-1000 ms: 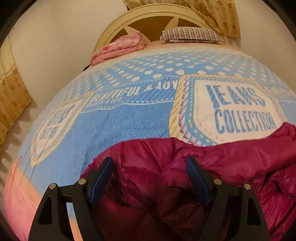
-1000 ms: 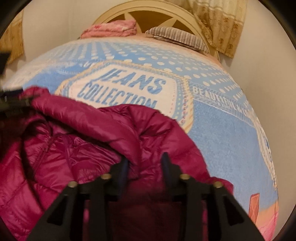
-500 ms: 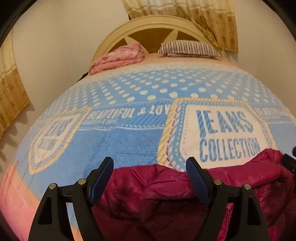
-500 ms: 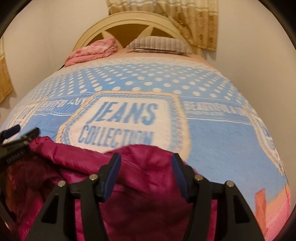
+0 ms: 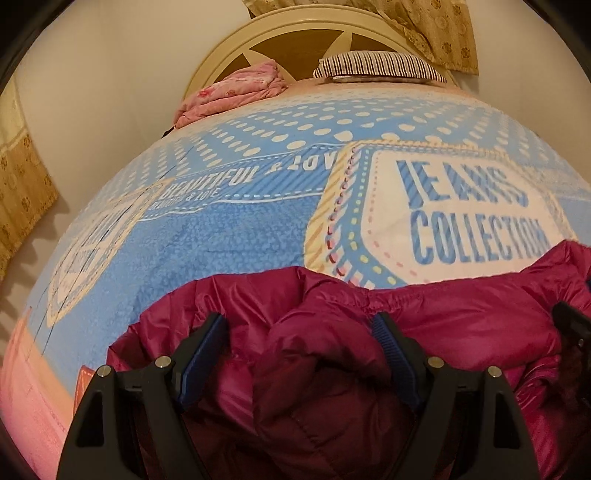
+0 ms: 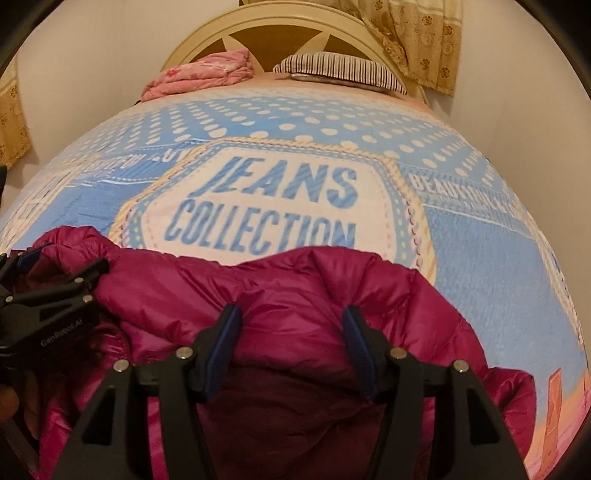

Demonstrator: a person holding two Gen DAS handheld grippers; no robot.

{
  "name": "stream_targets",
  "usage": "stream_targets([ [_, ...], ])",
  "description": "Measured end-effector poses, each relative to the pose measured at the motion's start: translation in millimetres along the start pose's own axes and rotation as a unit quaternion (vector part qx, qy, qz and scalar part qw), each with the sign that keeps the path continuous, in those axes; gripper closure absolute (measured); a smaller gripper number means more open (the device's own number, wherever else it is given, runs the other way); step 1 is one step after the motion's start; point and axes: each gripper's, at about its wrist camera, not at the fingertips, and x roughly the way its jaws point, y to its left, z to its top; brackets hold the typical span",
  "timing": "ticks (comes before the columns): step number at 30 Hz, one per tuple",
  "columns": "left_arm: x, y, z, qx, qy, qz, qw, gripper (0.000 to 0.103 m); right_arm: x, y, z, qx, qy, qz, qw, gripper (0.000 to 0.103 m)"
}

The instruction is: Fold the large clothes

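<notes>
at the bottom of both frames we are holding our left gripper (image 5: 299, 354) and right gripper (image 6: 291, 343) with jaws spread wide, released, the puffy magenta jacket (image 5: 332, 332) bulging up between the blue pads but not pinched by either. a second ago our right jaws were nearly closed on a ridge of that fabric; they are now standing apart, so we are judging that a fold has just been laid down and let go. the jacket is lying bunched across the lower part of each frame, at the near end of the bed, its far edge covering the bottom of the "jeans collection" lettering. in the right wrist view our left gripper is showing at the left edge, over the jacket's left end. beyond it, the blue dotted blanket (image 6: 480, 258) is filling the middle of the frame. at the top, a folded pink quilt (image 5: 236, 92) and a striped pillow (image 5: 376, 66) are resting against the cream headboard (image 5: 295, 33). the jacket is looking lumpy, so more folding is likely waiting for us.
</notes>
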Motion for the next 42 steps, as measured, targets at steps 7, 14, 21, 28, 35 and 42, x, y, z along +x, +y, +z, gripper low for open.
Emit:
stream_targets([
  [7, 7.0, -0.6, -1.5, -0.001, 0.004, -0.001, 1.0000, 0.019, 13.8, 0.7, -7.6, -0.004, 0.008, -0.010, 1.000, 0.037],
  [14, 6.3, -4.0, -3.2, 0.009, 0.002, 0.016, 0.9998, 0.018, 17.9, 1.2, -9.1, -0.005, 0.012, -0.023, 1.000, 0.033],
  [21, 5.0, -5.5, -5.0, 0.012, 0.001, 0.020, 0.9997, 0.017, 20.3, 3.5, -9.9, -0.008, 0.012, -0.035, 0.999, 0.031],
  [28, 5.5, -6.8, -5.2, 0.015, 0.000, 0.023, 0.9996, 0.017, 21.5, 3.5, -9.6, -0.008, 0.016, -0.036, 0.999, 0.030],
  [35, 6.4, -8.6, -4.9, 0.021, 0.000, 0.030, 0.9993, 0.017, 23.0, 3.7, -9.8, -0.008, 0.018, -0.038, 0.999, 0.029],
  [42, 7.8, -12.2, -4.9, 0.028, -0.001, 0.039, 0.9988, 0.017, 23.8, 4.0, -9.7, -0.008, 0.019, -0.039, 0.999, 0.028],
])
